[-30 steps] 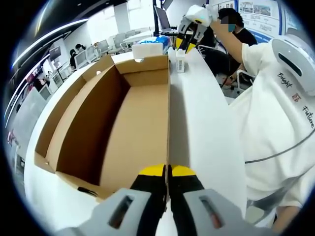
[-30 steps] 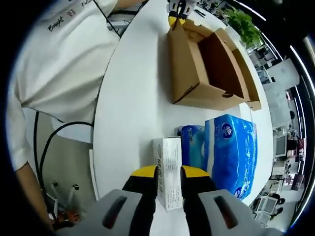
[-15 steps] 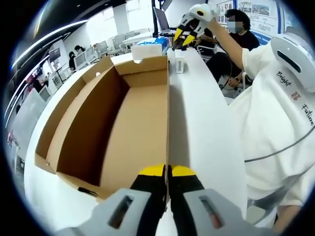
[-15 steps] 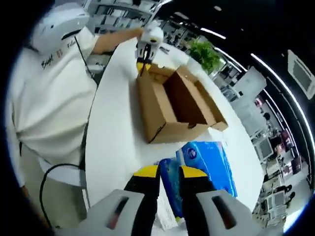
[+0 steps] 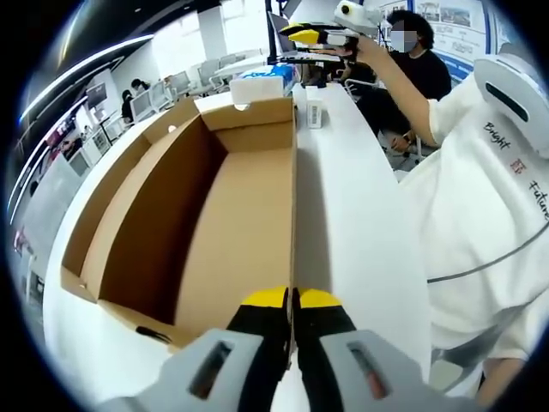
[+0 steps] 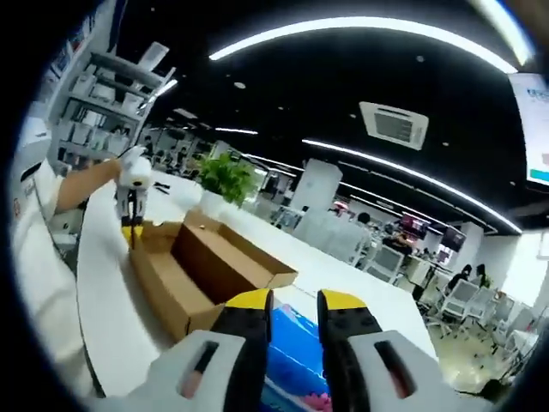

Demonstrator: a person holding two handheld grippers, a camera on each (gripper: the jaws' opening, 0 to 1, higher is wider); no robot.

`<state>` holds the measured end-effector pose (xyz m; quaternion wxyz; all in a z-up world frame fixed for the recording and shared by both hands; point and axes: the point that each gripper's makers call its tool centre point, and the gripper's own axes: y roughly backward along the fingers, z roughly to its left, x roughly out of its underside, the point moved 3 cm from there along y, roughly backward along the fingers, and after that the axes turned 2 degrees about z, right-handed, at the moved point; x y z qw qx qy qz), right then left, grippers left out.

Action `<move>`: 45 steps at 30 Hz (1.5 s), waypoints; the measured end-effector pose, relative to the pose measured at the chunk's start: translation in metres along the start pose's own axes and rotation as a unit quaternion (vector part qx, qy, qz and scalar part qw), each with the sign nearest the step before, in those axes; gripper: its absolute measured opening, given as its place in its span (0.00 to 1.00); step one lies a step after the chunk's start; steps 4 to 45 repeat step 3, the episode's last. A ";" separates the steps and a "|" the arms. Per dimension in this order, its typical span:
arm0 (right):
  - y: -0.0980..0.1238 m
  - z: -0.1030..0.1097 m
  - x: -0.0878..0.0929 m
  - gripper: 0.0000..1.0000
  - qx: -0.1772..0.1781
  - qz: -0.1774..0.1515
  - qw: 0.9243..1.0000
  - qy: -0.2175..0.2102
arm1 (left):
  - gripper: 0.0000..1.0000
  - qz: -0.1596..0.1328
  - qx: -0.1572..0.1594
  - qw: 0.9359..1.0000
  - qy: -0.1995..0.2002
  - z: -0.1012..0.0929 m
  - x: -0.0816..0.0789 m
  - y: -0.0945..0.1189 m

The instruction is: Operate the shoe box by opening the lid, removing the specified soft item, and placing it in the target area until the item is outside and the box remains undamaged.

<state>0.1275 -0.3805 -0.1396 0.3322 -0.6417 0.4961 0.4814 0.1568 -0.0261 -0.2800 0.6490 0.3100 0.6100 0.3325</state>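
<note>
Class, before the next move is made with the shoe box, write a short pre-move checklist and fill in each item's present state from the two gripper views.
1. Shoe box lid open: ok, the cardboard interior is exposed.
2. Box interior free of items: ok in the left gripper view, which shows bare cardboard.
3. Left hand-held gripper steadying the box: ok, its jaws are closed on the box wall's top edge.
4. Right hand-held gripper free: ok, raised above the table, nothing between its jaws.
5. Soft item outside: ok, a blue tissue pack lies beyond the box end.
6. Box undamaged: cannot tell; no tear visible, far sides hidden.
</note>
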 end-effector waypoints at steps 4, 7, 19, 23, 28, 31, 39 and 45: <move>-0.006 0.016 -0.011 0.21 -0.022 -0.026 0.999 -0.034 | 0.01 -0.012 0.001 1.000 -0.003 0.000 0.000 0.001; -0.006 0.016 -0.011 0.21 -0.022 -0.026 0.999 -0.034 | 0.01 -0.012 0.001 1.000 -0.003 0.000 0.000 0.001; -0.006 0.016 -0.011 0.21 -0.022 -0.026 0.999 -0.034 | 0.01 -0.012 0.001 1.000 -0.003 0.000 0.000 0.001; -0.006 0.016 -0.011 0.21 -0.022 -0.026 0.999 -0.034 | 0.01 -0.012 0.001 1.000 -0.003 0.000 0.000 0.001; -0.006 0.016 -0.011 0.21 -0.022 -0.026 0.999 -0.034 | 0.01 -0.012 0.001 1.000 -0.003 0.000 0.000 0.001; -0.006 0.016 -0.011 0.21 -0.022 -0.026 0.999 -0.034 | 0.01 -0.012 0.001 1.000 -0.003 0.000 0.000 0.001; -0.006 0.016 -0.011 0.21 -0.022 -0.026 0.999 -0.034 | 0.01 -0.012 0.001 1.000 -0.003 0.000 0.000 0.001; -0.006 0.016 -0.011 0.21 -0.022 -0.026 0.999 -0.034 | 0.01 -0.012 0.001 1.000 -0.003 0.000 0.000 0.001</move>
